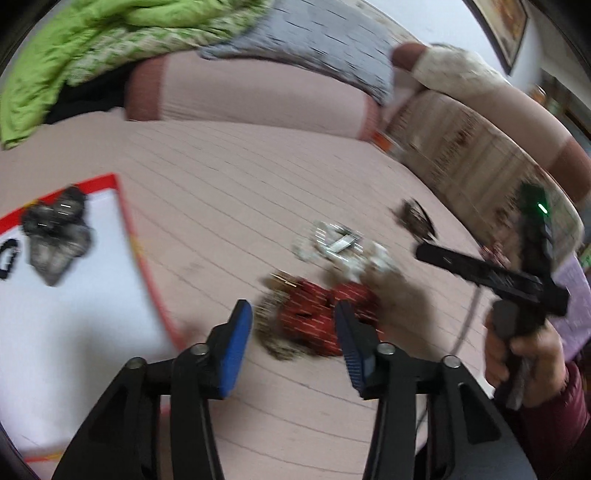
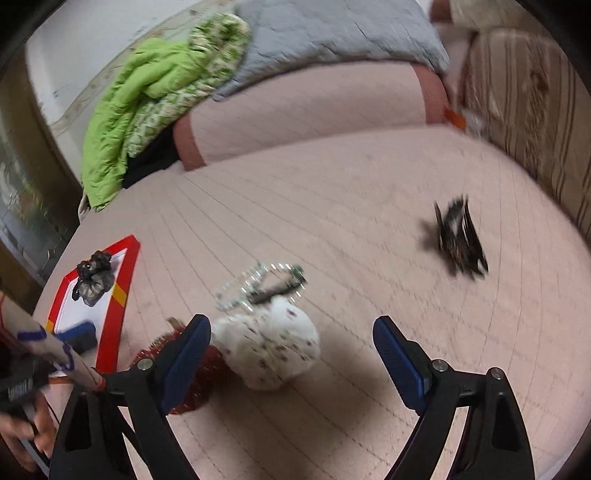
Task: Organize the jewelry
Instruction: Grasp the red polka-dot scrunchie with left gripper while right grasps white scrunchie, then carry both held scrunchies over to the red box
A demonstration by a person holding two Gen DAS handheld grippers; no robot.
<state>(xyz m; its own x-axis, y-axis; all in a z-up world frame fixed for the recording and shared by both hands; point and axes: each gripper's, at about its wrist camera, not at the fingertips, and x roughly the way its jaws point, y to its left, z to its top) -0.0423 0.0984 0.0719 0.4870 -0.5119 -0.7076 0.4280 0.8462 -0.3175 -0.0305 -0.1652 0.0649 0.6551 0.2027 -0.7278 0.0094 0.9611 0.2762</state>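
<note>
Both views are motion-blurred. My left gripper (image 1: 293, 314) is open just above a red patterned scrunchie (image 1: 321, 317) on the pink bed cover. Beyond it lie a white scrunchie (image 1: 373, 262) and a silver rhinestone clip (image 1: 332, 240). A dark claw clip (image 1: 417, 221) lies farther right. My right gripper (image 2: 291, 332) is open and empty, over the white scrunchie (image 2: 269, 350), with the silver clip (image 2: 266, 284) behind it and the dark claw clip (image 2: 460, 236) to the right. A red-edged white tray (image 1: 125, 229) holds a grey scrunchie (image 1: 55, 236); the tray also shows in the right wrist view (image 2: 125, 280).
Pink bolster pillow (image 1: 251, 92), green blanket (image 1: 92, 44) and grey quilt (image 1: 332, 33) lie at the back. A striped cushion (image 1: 480, 162) borders the right side. The right hand-held gripper body (image 1: 509, 280) shows at right in the left wrist view.
</note>
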